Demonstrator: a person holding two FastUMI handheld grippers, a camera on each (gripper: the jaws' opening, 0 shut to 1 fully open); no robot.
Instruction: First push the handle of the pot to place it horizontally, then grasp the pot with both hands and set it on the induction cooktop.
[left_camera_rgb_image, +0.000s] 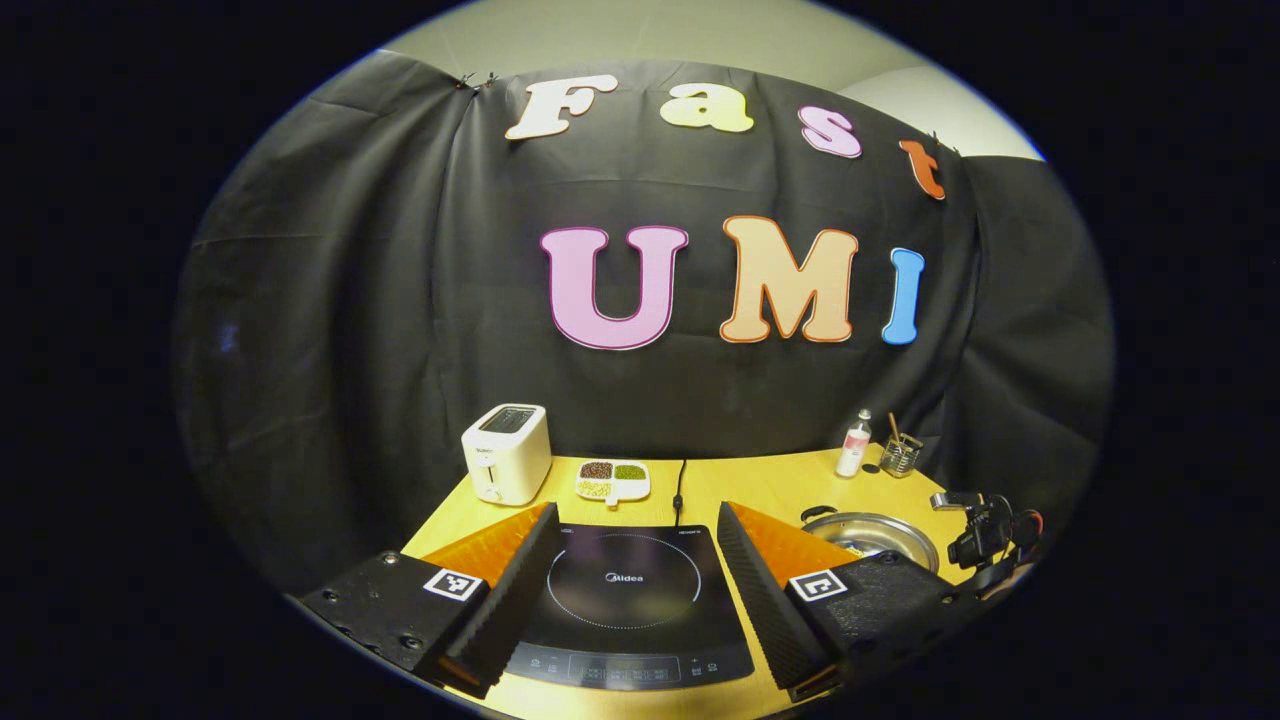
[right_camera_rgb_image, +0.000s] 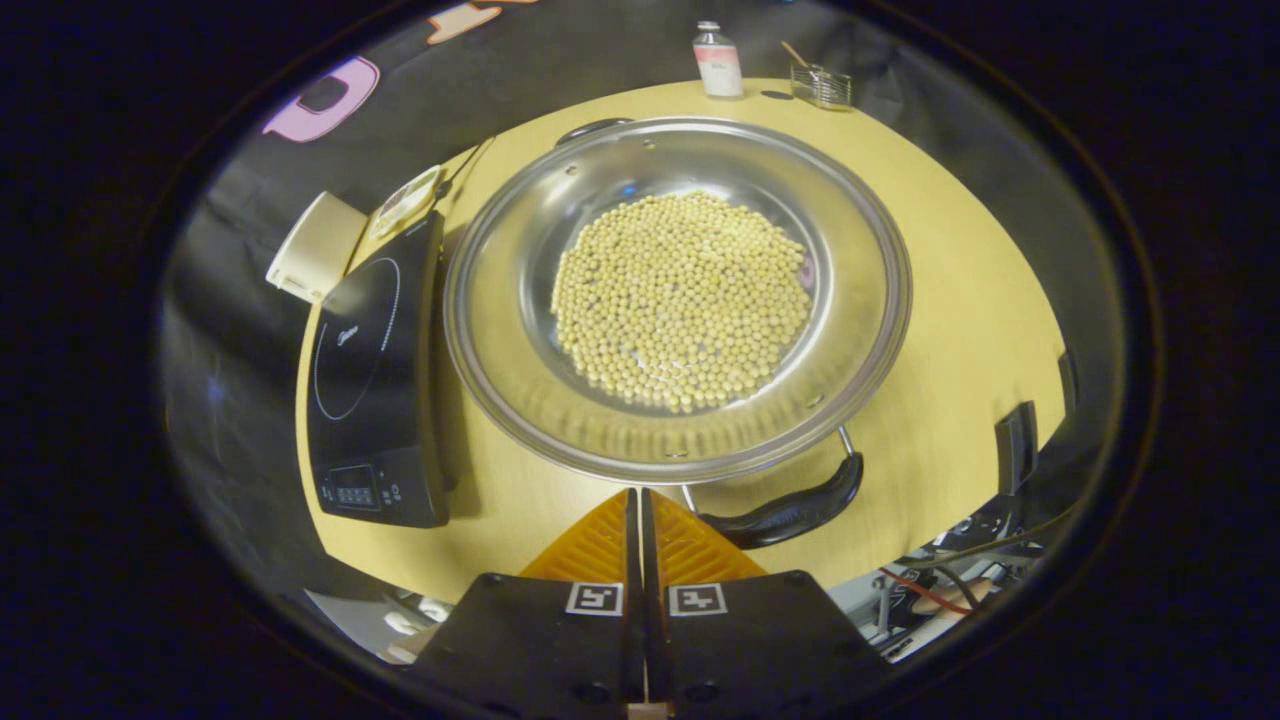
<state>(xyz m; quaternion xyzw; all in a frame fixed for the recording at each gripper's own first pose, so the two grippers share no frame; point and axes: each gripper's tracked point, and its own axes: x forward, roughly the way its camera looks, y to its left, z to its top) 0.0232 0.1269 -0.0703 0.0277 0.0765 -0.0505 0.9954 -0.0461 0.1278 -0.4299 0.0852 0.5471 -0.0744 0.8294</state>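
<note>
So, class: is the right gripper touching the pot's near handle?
Cannot tell. In the right gripper view the right gripper, fingers closed together, ends right beside the handle of the pot; no clear gap or contact shows.

The induction cooktop (left_camera_rgb_image: 625, 600) carries the brand word "Midea" at the centre of its ringed heating zone. Small print at its far corners, its panel symbols, and the labels on the toaster (left_camera_rgb_image: 507, 452) and bottle (left_camera_rgb_image: 853, 444) are too small to read.
</note>
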